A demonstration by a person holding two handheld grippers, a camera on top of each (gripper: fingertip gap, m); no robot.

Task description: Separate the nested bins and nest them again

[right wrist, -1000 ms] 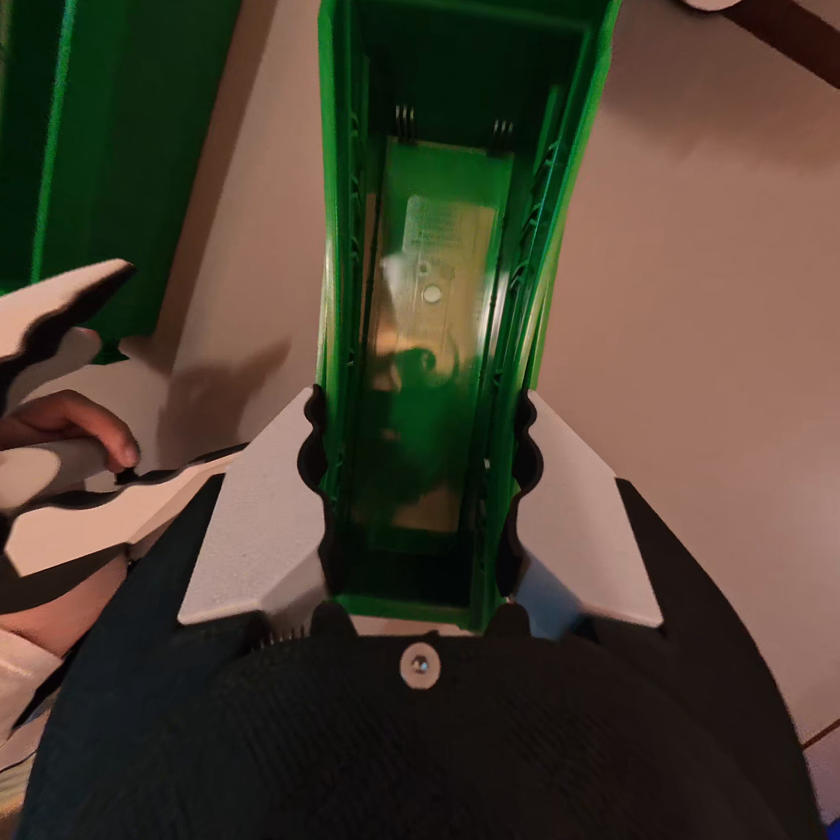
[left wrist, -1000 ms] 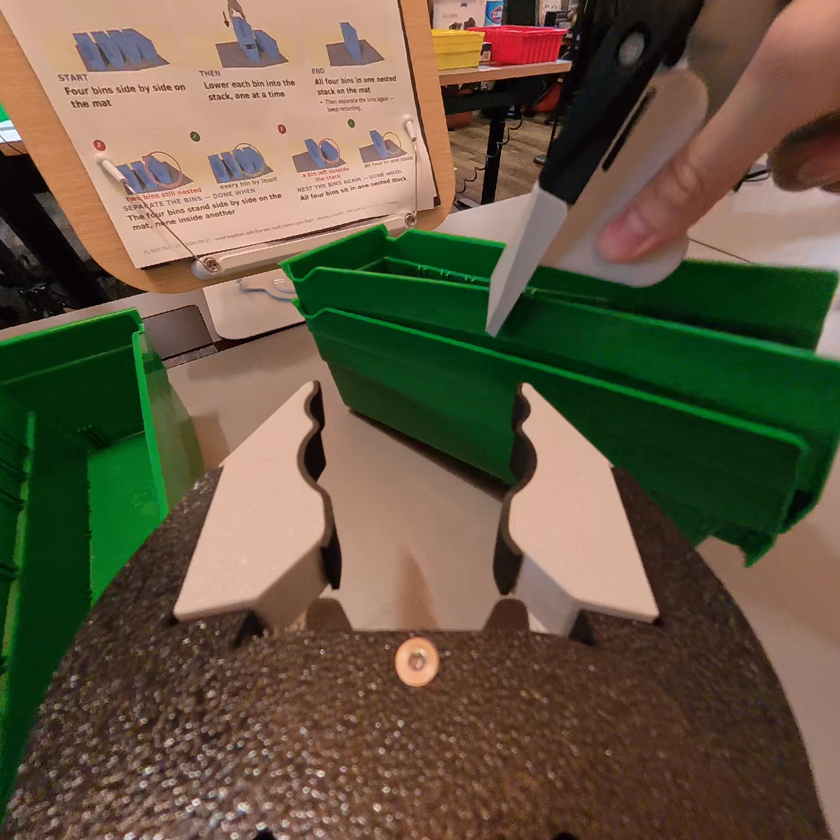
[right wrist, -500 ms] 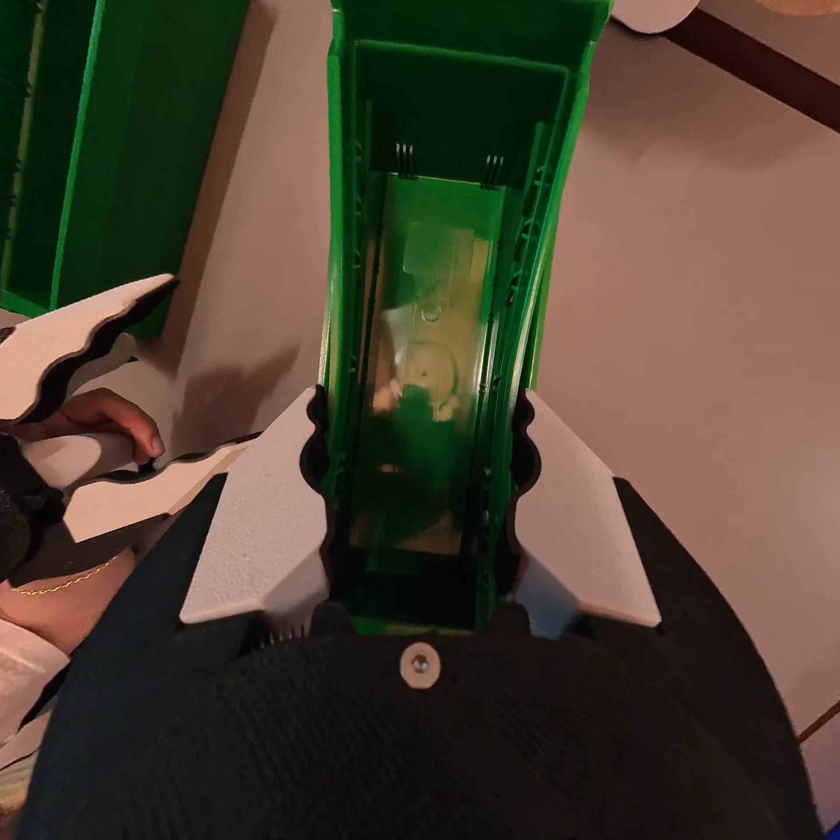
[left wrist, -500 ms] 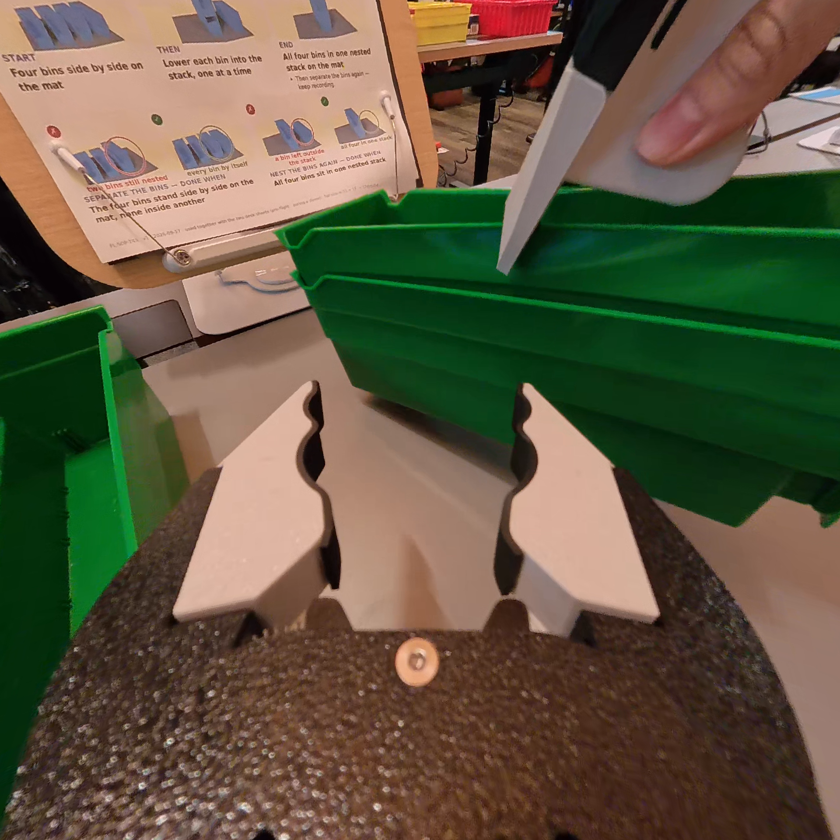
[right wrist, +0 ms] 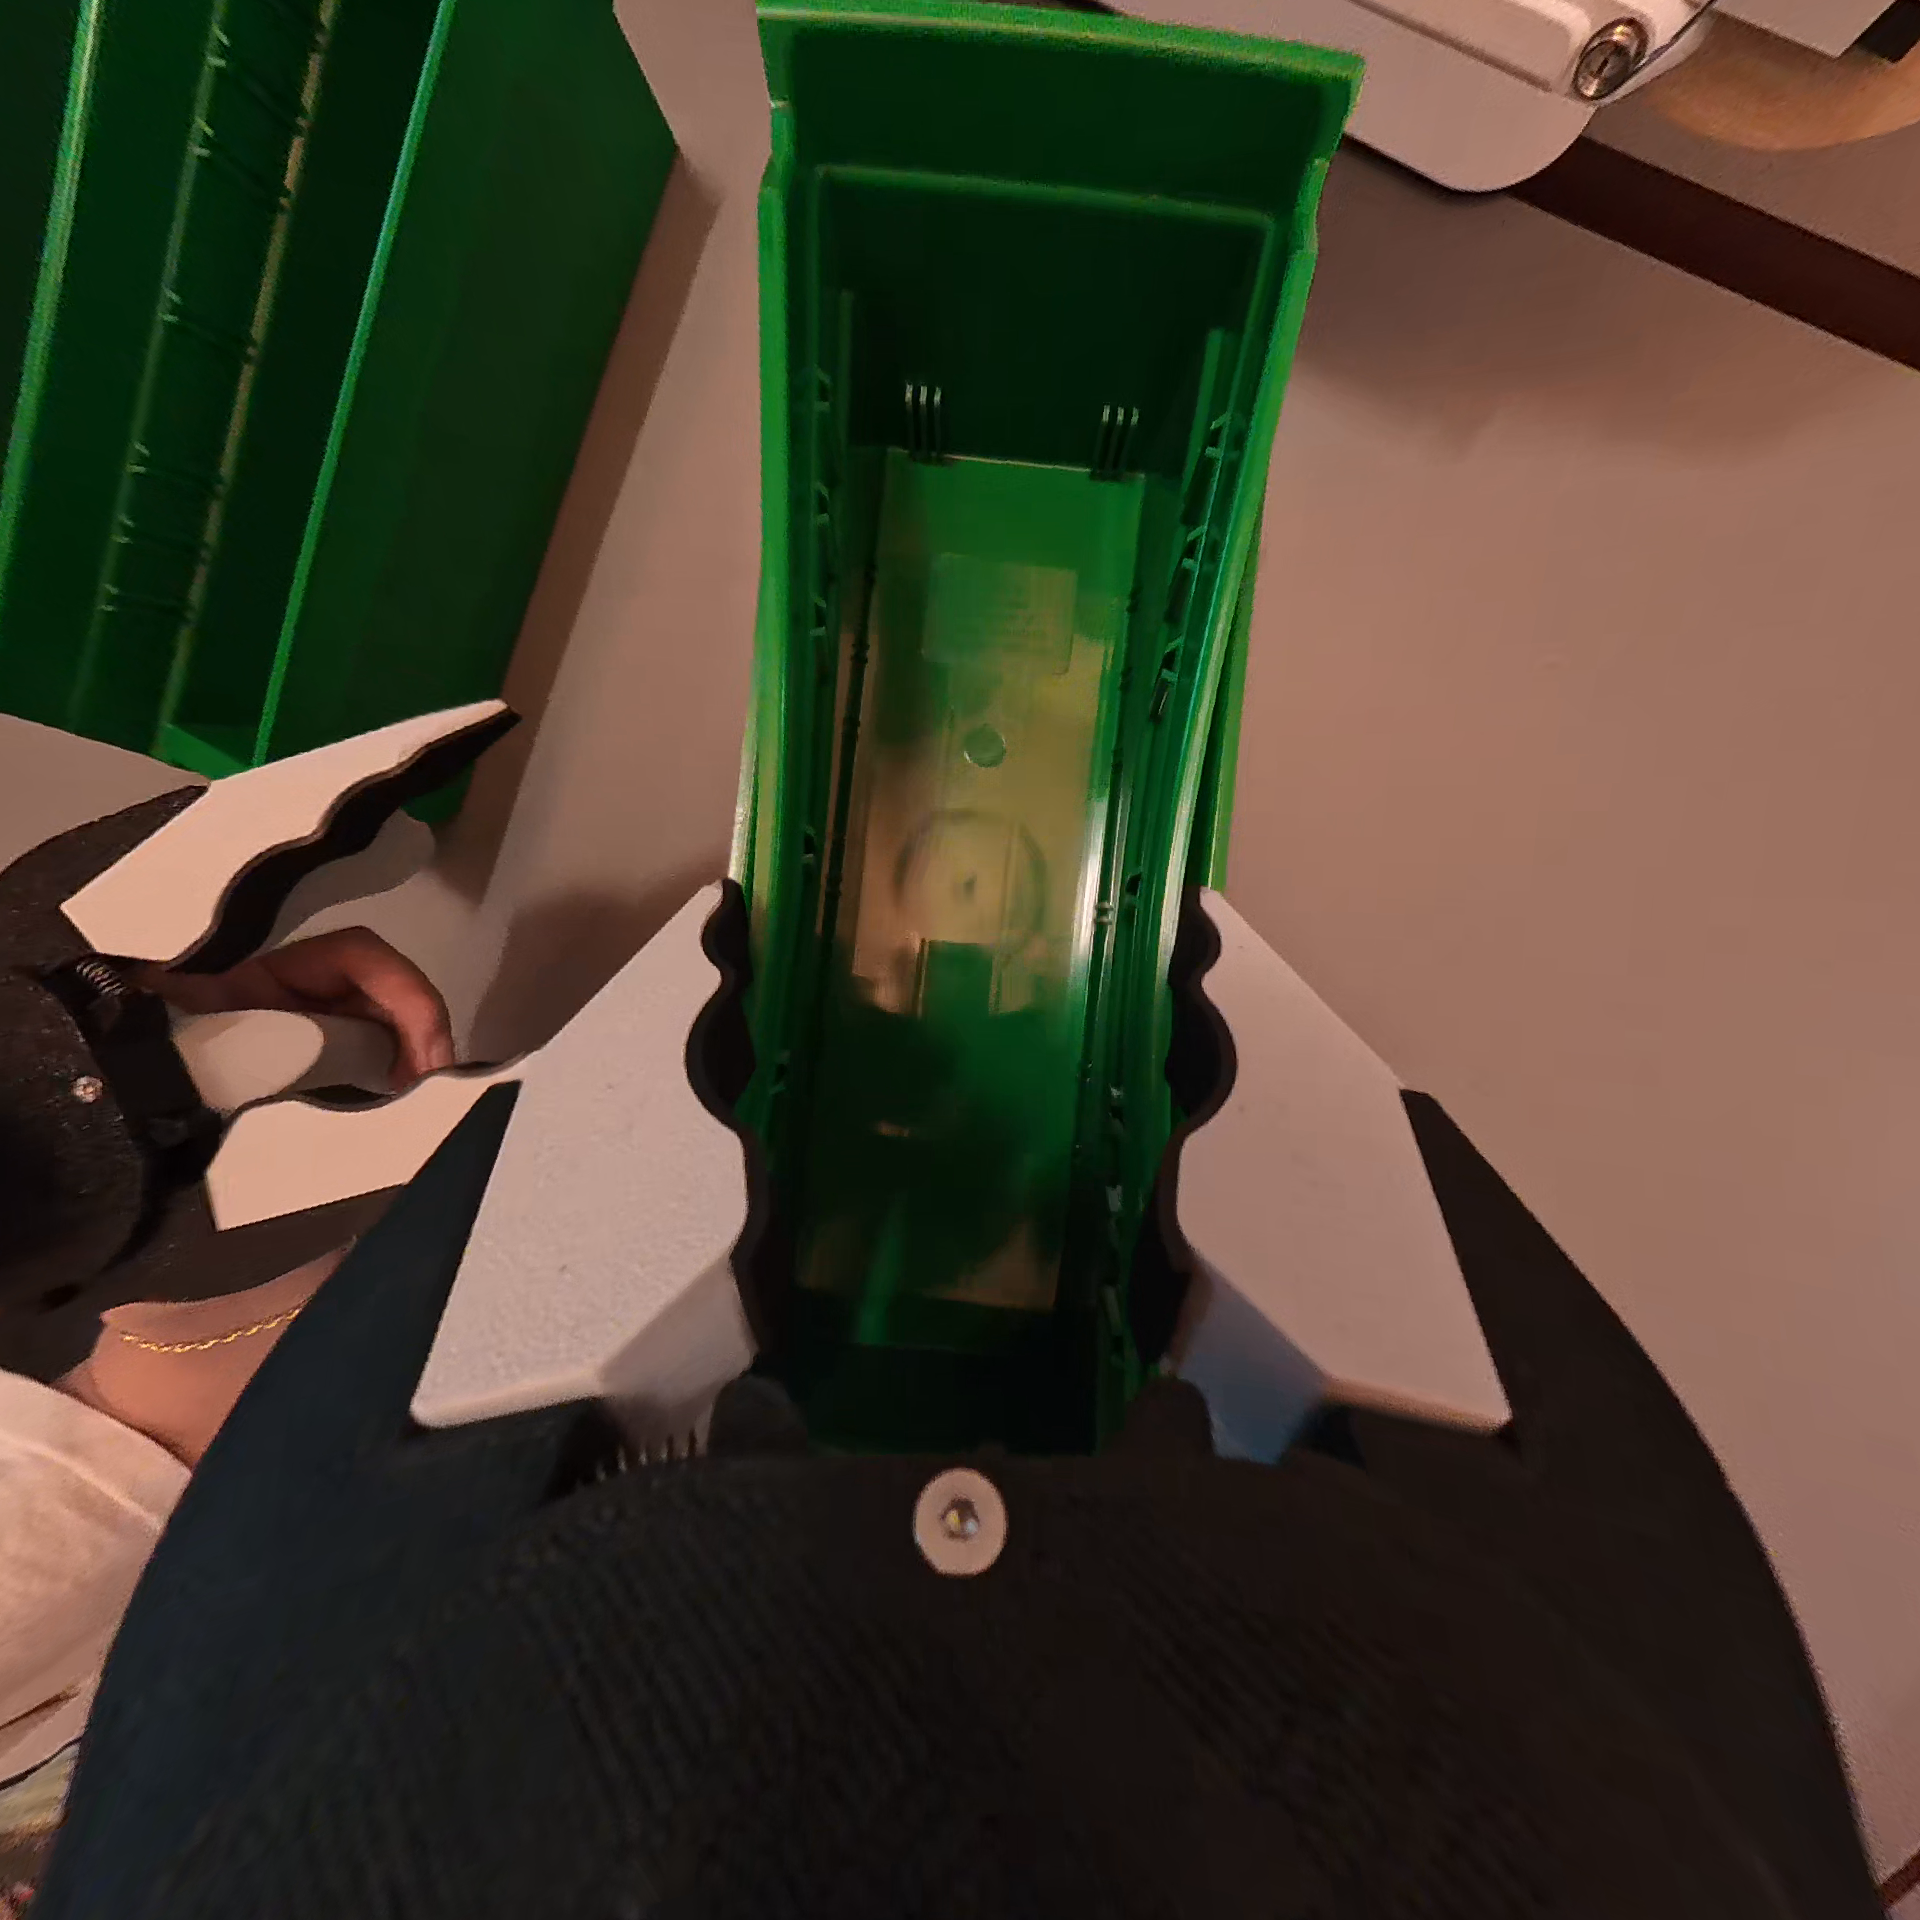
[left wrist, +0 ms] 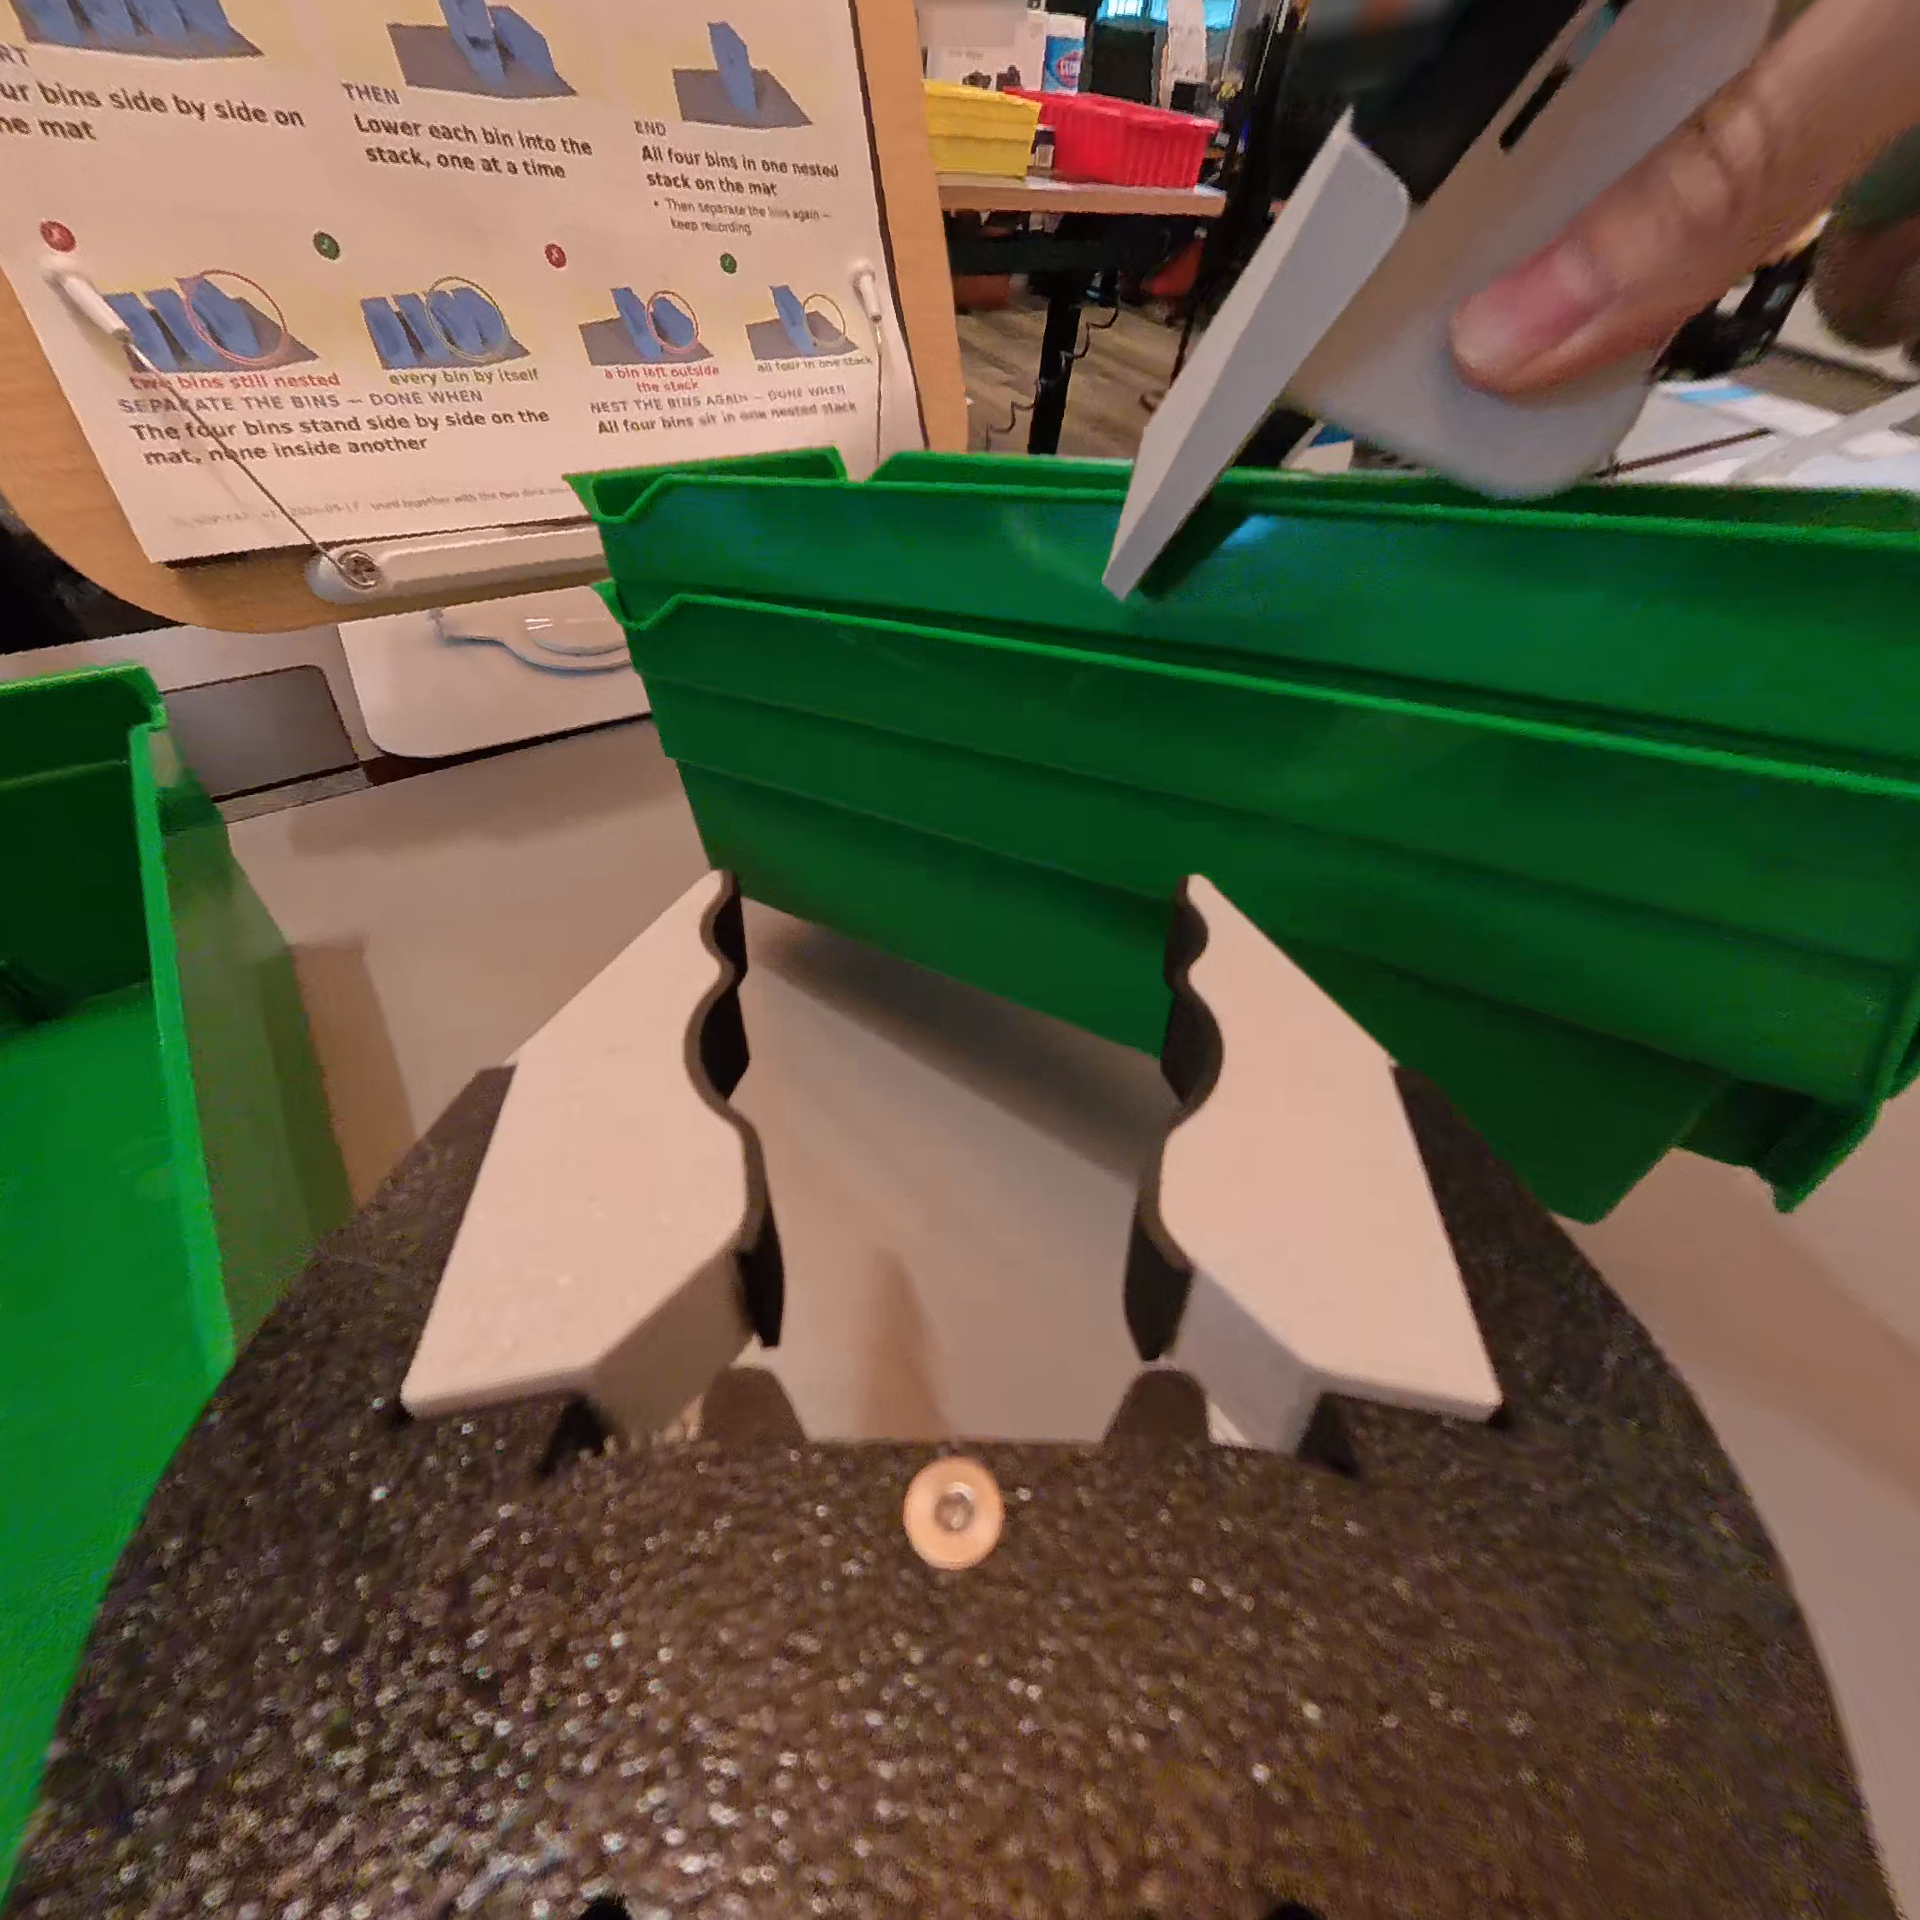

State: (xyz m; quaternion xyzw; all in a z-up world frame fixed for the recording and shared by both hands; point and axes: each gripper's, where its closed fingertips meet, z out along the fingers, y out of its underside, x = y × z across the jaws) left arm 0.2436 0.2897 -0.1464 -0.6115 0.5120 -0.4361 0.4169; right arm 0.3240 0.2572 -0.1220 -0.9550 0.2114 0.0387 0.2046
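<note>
A stack of nested green bins [left wrist: 1299, 790] shows two rims one above the other and hangs tilted just above the table. My right gripper [right wrist: 958, 899] looks down into the stack [right wrist: 997, 727]. Its jaws are shut on the stack's two long outer walls near one end. One of its fingers [left wrist: 1247, 353] shows on the top bin's wall in the left wrist view. My left gripper [left wrist: 954, 894] is open and empty, low over the table, just short of the stack's side. It also shows in the right wrist view [right wrist: 504, 894], left of the stack.
A separate green bin [left wrist: 83, 1039] stands at the left; green bins [right wrist: 260, 364] also show at the upper left in the right wrist view. An instruction board [left wrist: 416, 260] on a white stand [right wrist: 1455, 94] stands behind. Yellow [left wrist: 977, 130] and red [left wrist: 1122, 135] bins sit on a far table.
The right gripper has lifted the nested stack and carried it toward the board; its far end has levelled out. The left gripper has stayed open and drawn closer to the stack's side.
</note>
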